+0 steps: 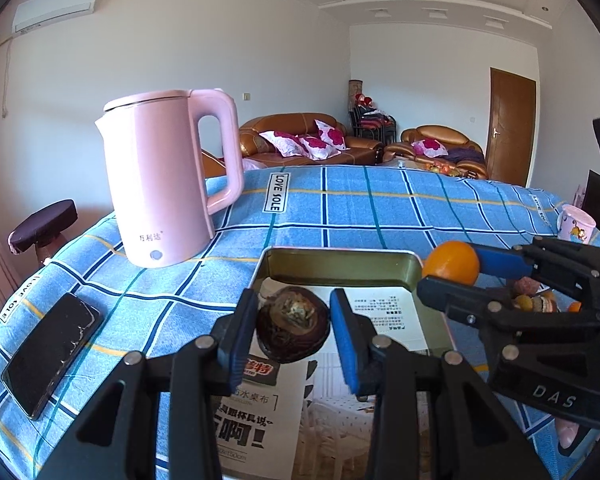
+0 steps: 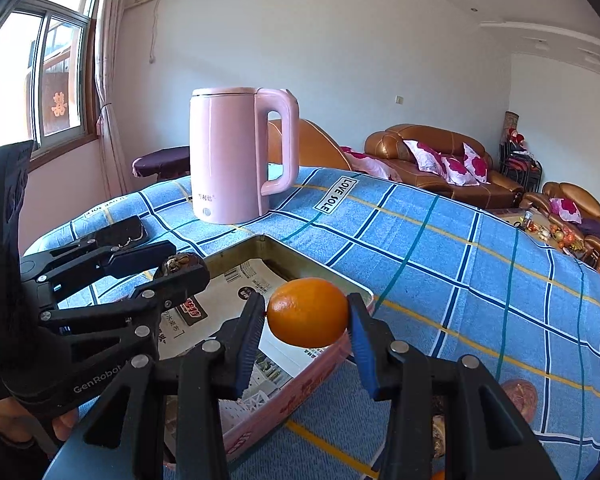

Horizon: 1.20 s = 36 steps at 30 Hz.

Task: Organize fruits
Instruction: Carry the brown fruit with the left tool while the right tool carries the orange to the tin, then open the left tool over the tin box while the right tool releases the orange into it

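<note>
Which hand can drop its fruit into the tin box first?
Probably the left. Its tongs hold the dark brown fruit right over the paper-lined inside of the tin. The right tongs grip the orange only at the tin's edge, so they need to move further in.

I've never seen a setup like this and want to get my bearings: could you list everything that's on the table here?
round orange fruit: one, orange, gripped in the right claw above the tin's edge
dark brown wrinkled fruit: one, brown, gripped in the left claw over the tin
rectangular metal tin: one, pink outside, paper-lined, table centre
pink electric kettle: one, pink, behind the tin
black phone: one, black, table's left
pink mug: one, pink, far right
blue checked tablecloth: one, blue, covering the table
left claw: black, blue pads
right claw: black, blue pads
</note>
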### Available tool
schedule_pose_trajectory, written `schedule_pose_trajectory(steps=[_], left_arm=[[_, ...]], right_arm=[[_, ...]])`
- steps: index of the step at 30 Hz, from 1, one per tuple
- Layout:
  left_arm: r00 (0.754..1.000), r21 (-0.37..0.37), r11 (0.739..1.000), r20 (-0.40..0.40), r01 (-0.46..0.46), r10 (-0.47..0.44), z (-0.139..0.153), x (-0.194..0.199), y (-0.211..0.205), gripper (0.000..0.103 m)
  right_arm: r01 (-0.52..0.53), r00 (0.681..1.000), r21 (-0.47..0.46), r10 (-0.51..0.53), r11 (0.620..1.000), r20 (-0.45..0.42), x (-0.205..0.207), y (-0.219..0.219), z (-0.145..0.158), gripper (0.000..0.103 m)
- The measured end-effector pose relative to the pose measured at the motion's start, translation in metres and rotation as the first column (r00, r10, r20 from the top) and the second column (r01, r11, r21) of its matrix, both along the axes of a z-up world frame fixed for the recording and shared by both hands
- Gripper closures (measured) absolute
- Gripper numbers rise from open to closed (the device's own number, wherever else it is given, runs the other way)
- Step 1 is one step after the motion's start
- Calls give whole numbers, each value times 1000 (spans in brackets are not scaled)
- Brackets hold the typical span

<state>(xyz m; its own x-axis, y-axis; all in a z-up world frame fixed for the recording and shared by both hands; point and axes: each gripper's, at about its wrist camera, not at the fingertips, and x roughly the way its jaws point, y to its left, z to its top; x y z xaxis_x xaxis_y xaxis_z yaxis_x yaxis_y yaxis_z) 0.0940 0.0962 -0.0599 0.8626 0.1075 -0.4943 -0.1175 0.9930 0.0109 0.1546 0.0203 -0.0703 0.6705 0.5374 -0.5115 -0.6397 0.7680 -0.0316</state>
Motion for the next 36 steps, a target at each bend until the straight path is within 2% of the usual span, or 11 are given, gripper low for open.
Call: schedule_pose_trajectory(steps=[30, 36], left_arm=[[995, 11, 1000, -103, -4, 5, -13, 22, 6, 64], [992, 19, 1000, -124, -17, 20, -15, 26, 7, 64]], right_arm=[[-27, 998, -50, 24, 998, -57, 11, 25, -25, 59], [-31, 996, -61, 26, 998, -89, 16, 28, -29, 59]])
